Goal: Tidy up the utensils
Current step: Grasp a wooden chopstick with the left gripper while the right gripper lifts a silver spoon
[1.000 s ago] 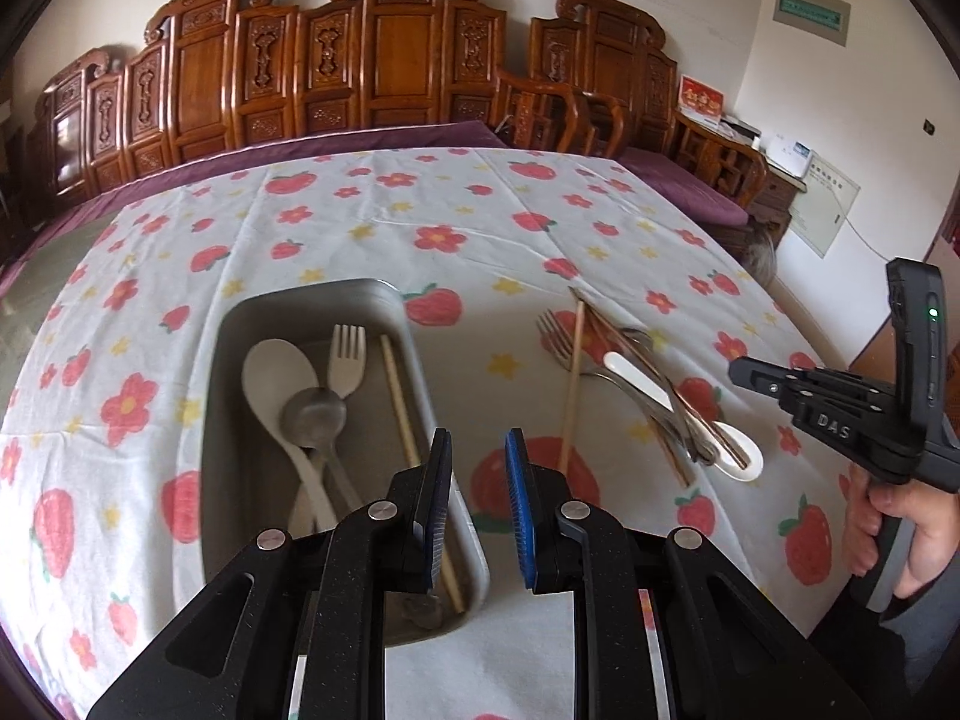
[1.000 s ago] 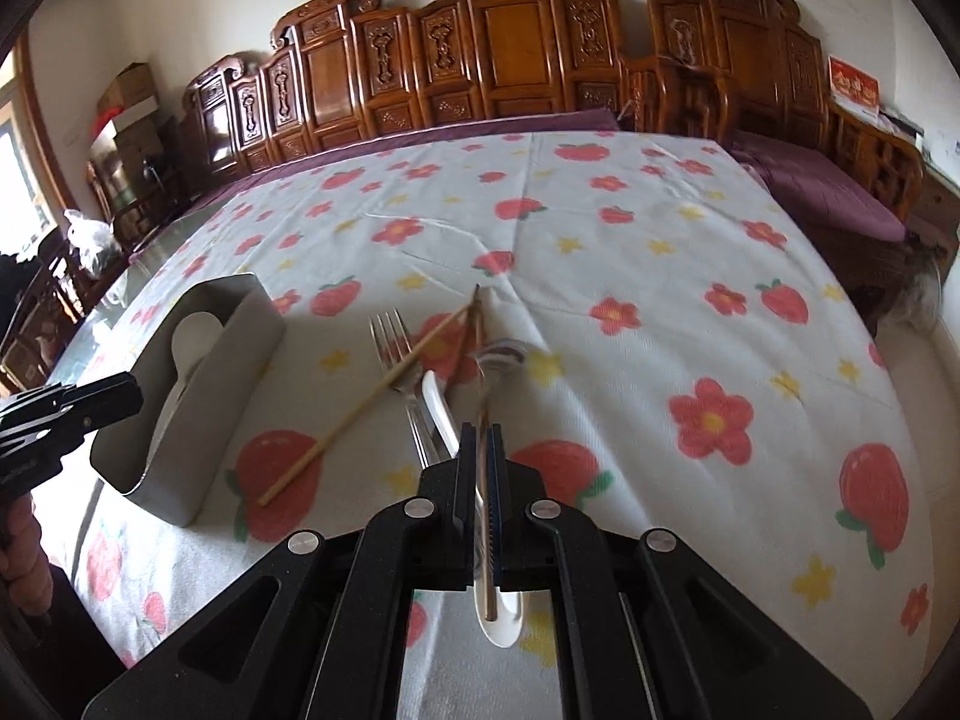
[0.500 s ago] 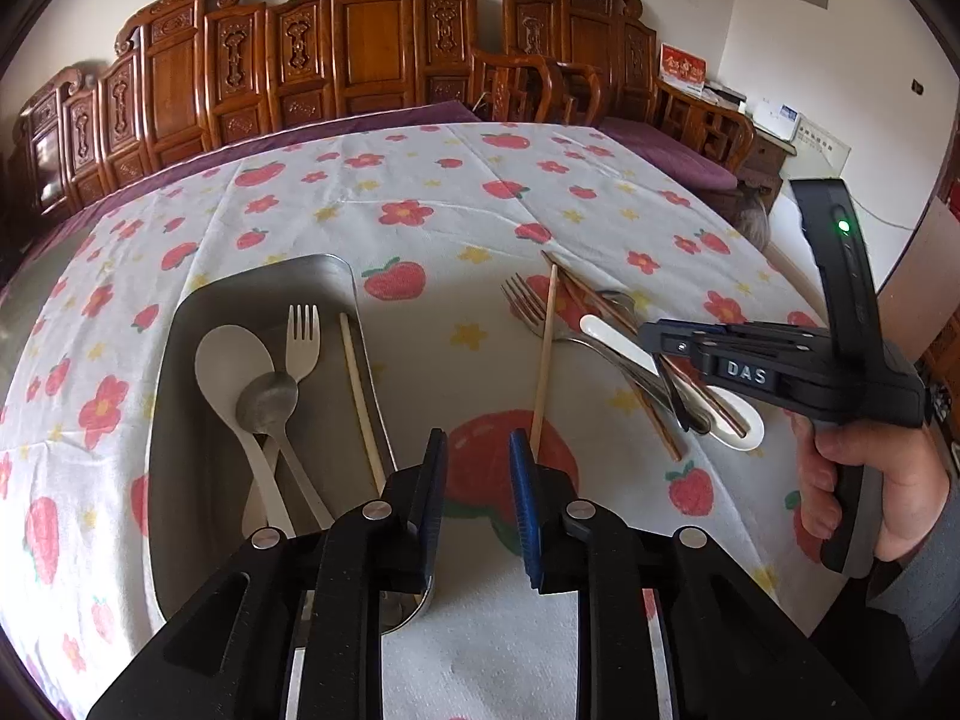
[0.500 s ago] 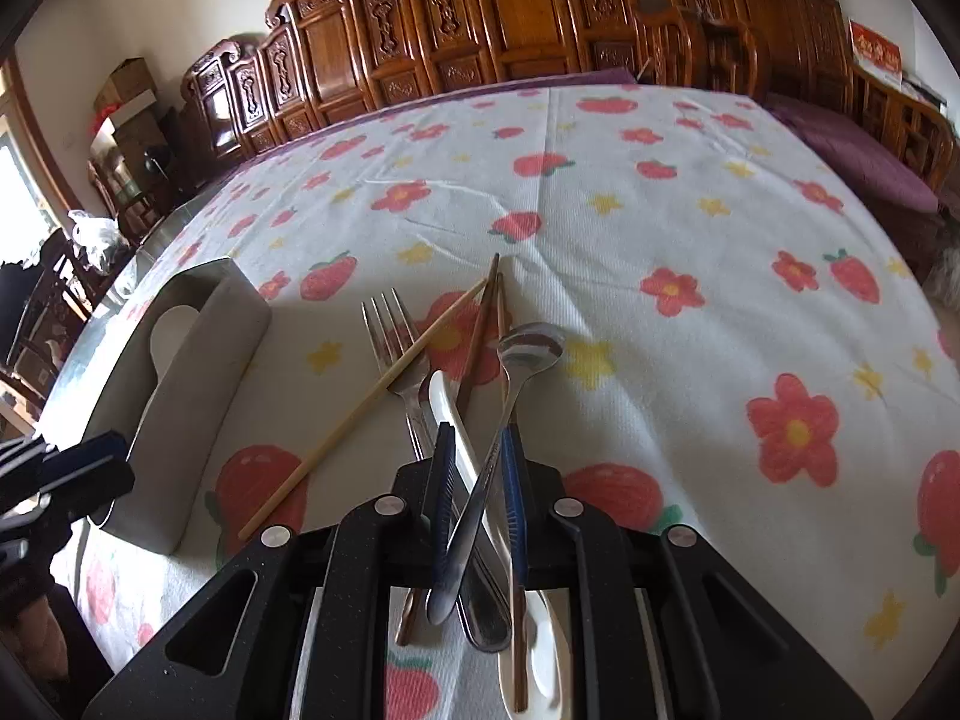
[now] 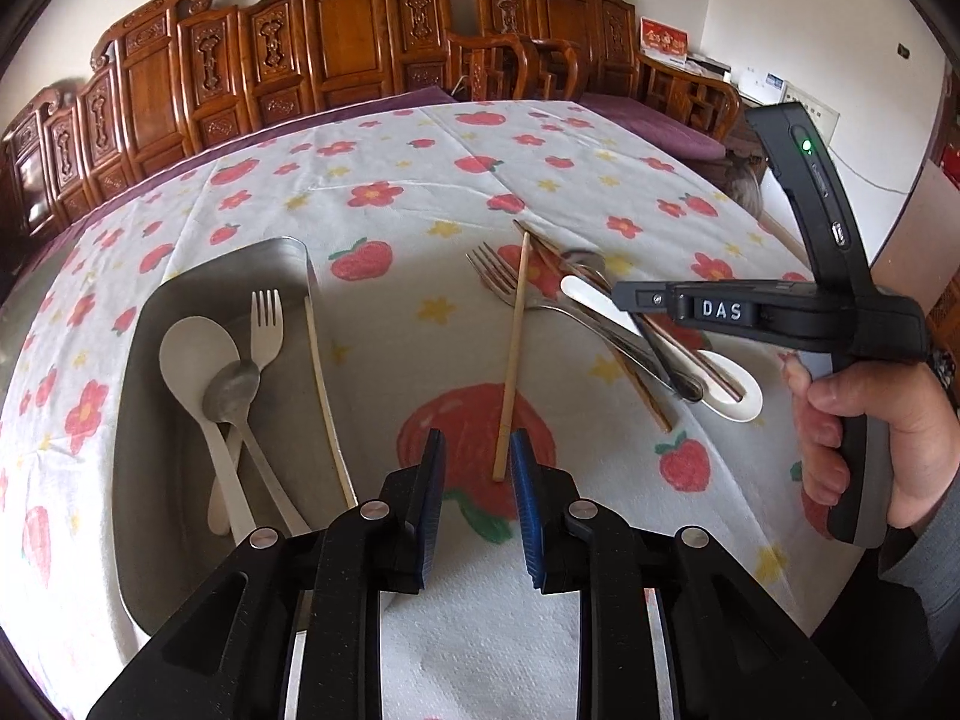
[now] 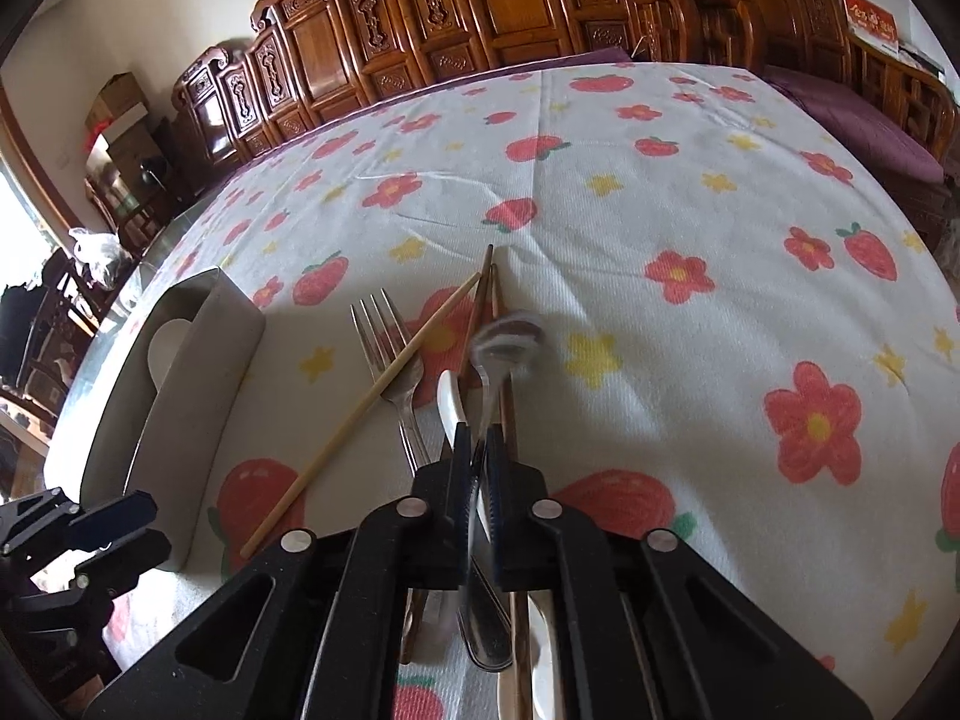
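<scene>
In the right wrist view my right gripper [image 6: 478, 438] has its jaws closing on the handle of a metal spoon [image 6: 507, 339], whose bowl is blurred just above the cloth. Around the spoon lie a fork [image 6: 390, 360], a white spoon [image 6: 450, 396], two dark chopsticks [image 6: 489, 276] and a light chopstick [image 6: 372, 402]. In the left wrist view my left gripper [image 5: 477, 444] is open and holds nothing. It hovers over the near end of the light chopstick [image 5: 513, 354]. A hand holds the right gripper [image 5: 684, 381] down on the pile.
A metal tray [image 5: 216, 276] at the left holds a white spoon [image 5: 198, 348], a metal spoon [image 5: 231, 387], a fork [image 5: 267, 324] and a pale chopstick [image 5: 324, 396]. A flower-and-strawberry cloth [image 6: 690, 192] covers the table. Carved wooden chairs [image 5: 336, 42] line the far side.
The right gripper opened around the metal spoon's handle, then shut on it, and the spoon's bowl now blurs. Both grippers came lower. The left one shifted from the tray's edge toward the light chopstick.
</scene>
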Tool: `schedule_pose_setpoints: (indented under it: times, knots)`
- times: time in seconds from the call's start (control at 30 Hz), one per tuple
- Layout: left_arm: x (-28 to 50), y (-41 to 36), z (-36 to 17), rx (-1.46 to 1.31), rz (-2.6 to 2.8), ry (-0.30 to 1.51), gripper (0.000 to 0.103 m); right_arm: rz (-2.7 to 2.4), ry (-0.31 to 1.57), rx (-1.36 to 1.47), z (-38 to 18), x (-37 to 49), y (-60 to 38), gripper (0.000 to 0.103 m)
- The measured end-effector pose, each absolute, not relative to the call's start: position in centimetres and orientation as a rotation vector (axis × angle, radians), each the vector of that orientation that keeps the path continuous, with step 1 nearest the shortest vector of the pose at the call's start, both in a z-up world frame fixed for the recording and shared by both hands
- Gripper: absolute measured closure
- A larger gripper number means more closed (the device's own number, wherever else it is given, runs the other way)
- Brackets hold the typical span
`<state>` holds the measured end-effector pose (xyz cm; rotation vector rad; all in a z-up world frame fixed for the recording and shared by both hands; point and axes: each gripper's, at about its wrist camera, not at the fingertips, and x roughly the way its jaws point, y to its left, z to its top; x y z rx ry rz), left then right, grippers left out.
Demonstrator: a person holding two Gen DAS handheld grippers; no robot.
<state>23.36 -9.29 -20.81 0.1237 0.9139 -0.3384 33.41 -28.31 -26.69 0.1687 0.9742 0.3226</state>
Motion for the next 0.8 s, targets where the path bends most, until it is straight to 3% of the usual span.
schedule_pose_setpoints:
  times: [0.8]
  knots:
    - [28.4,-13.6,-22.1,0.223,-0.359,0.962,0.082,0.326,0.899,0.190,-25.0,32.5,-31.2,0.099]
